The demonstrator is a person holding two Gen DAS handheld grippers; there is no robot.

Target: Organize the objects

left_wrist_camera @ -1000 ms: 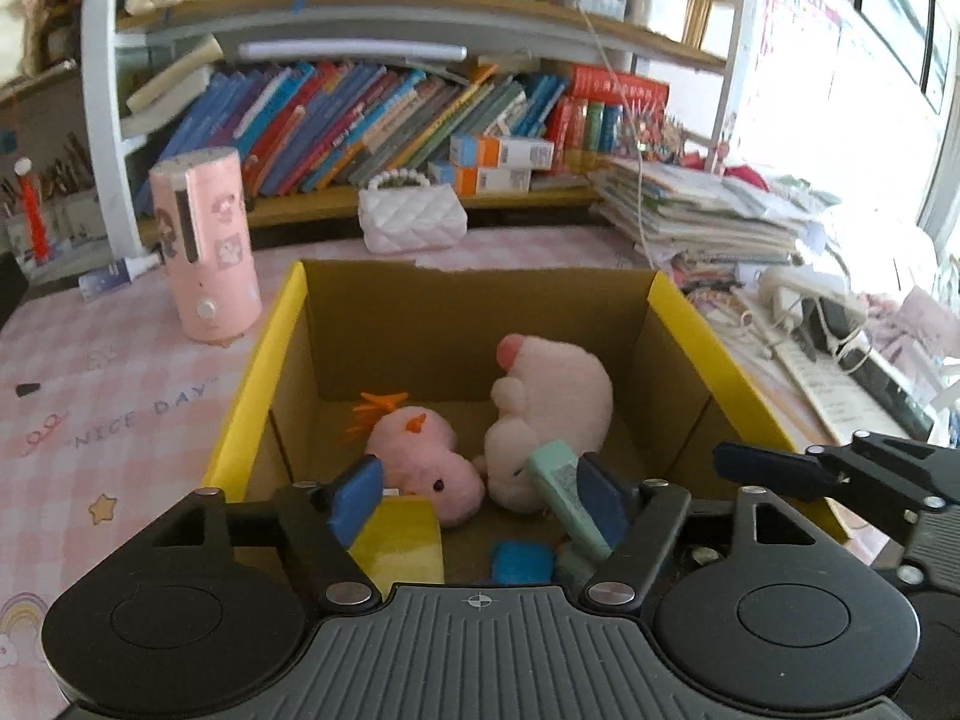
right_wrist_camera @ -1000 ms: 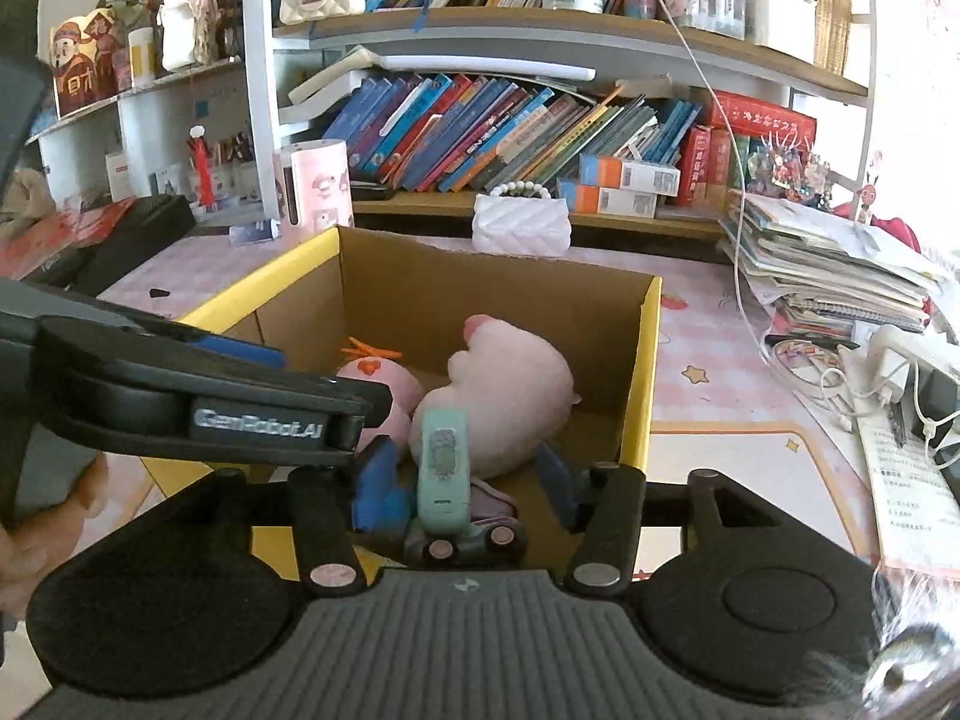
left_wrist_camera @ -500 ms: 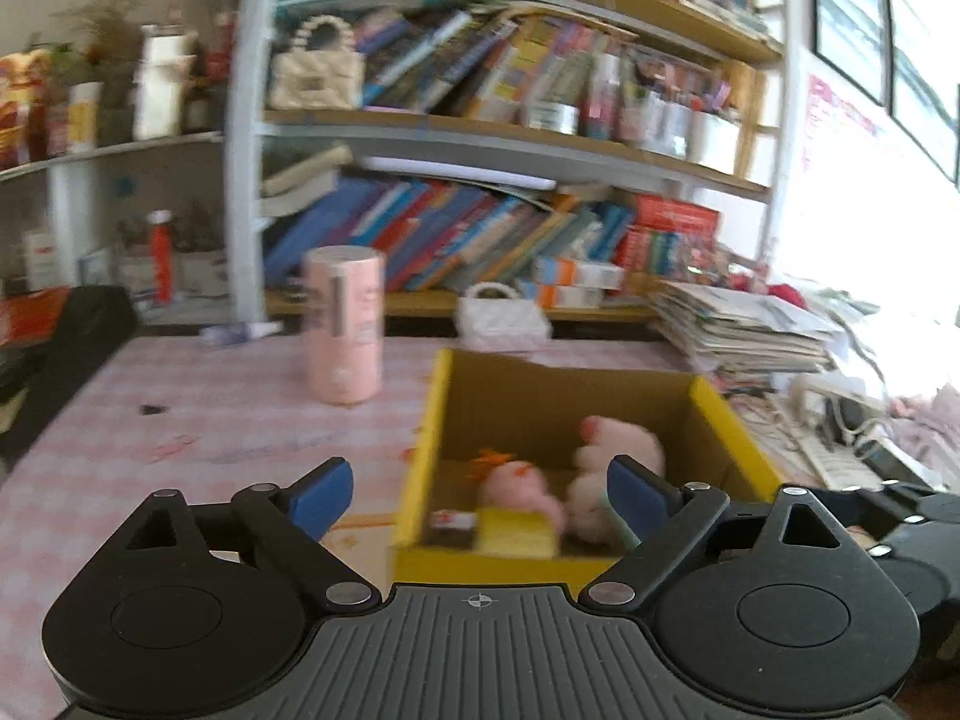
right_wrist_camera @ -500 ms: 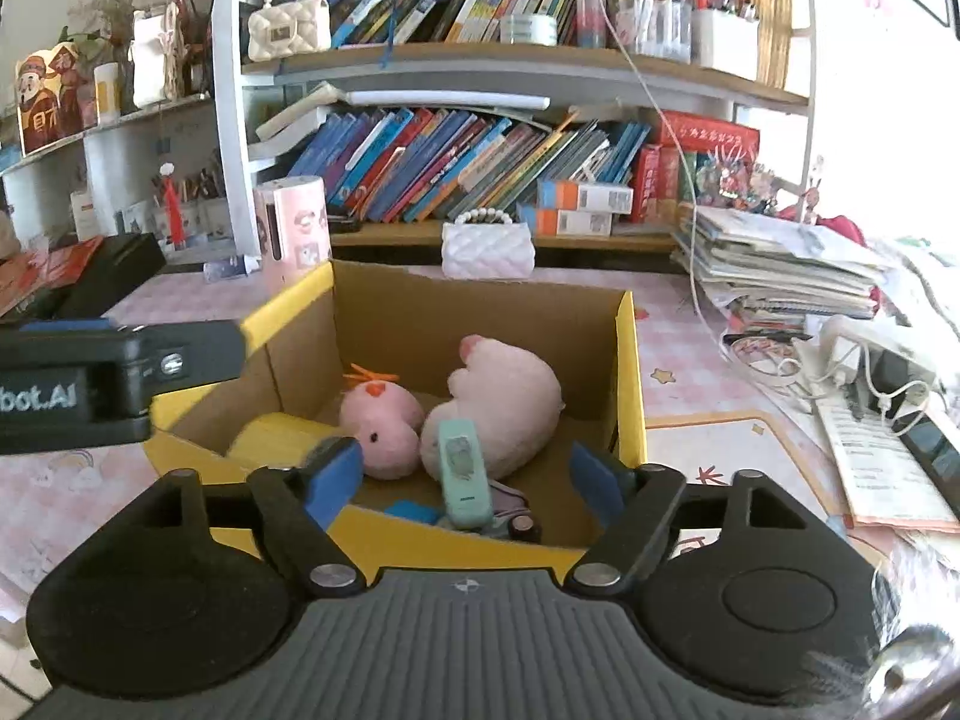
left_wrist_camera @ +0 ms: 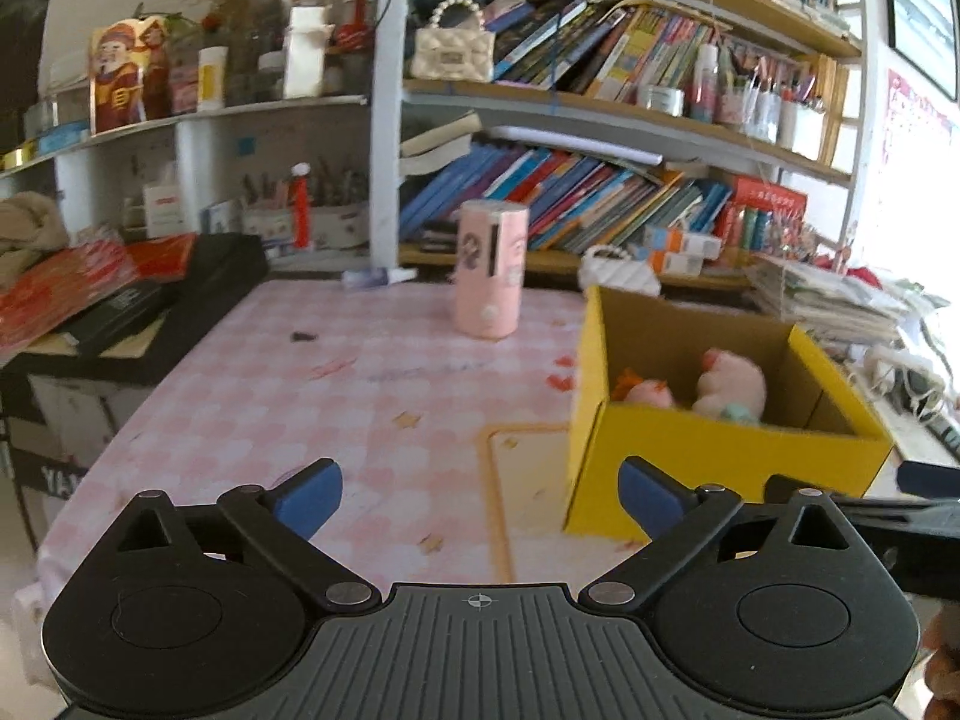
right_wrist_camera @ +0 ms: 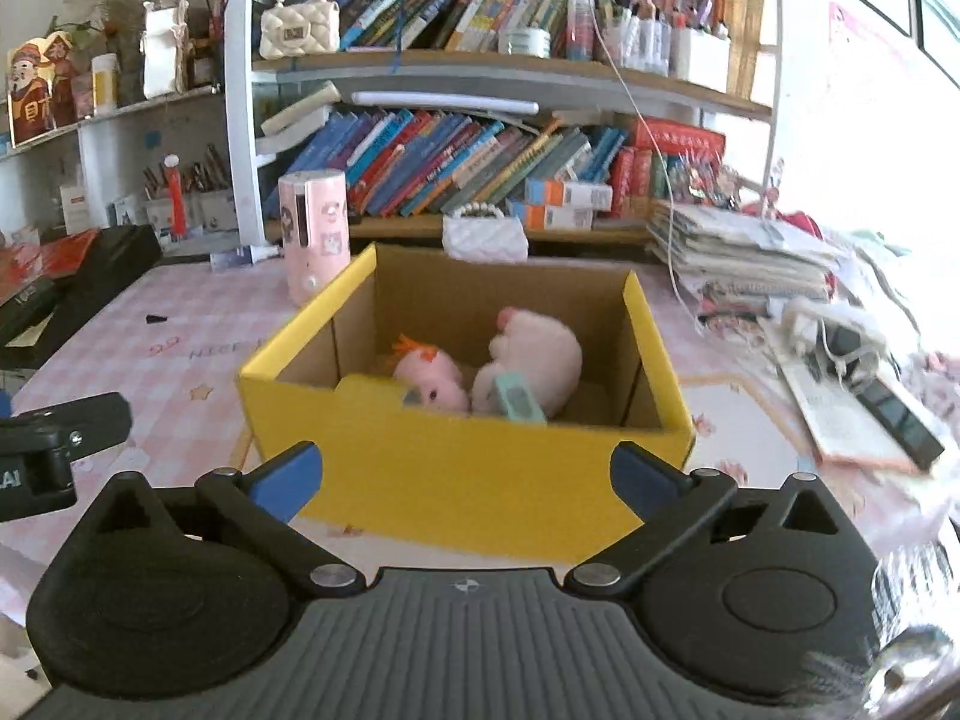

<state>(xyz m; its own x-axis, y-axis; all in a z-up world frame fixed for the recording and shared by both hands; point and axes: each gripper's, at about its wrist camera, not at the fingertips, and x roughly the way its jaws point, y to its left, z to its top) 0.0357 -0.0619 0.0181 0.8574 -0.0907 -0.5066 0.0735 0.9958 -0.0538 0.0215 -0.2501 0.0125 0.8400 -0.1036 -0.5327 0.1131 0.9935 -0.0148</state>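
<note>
The packing step is judged finished: two pink plush toys [right_wrist_camera: 528, 360] and a mint-green remote-shaped gadget [right_wrist_camera: 517, 399] are seen inside the yellow cardboard box [right_wrist_camera: 480, 474]. The left hand-held gripper [left_wrist_camera: 480, 492] and right hand-held gripper [right_wrist_camera: 465, 471] are held released, empty. A remaining item must be sought next, perhaps the pink cylindrical canister [left_wrist_camera: 491, 270] on the pink checked tabletop [left_wrist_camera: 336, 384], before crowded bookshelves [right_wrist_camera: 492, 156].

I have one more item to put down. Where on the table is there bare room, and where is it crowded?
Bare: the pink checked cloth between the black case, pink canister and yellow box. Crowded: right of the box, by the paper stack and cables; inside the box, toys.
</note>
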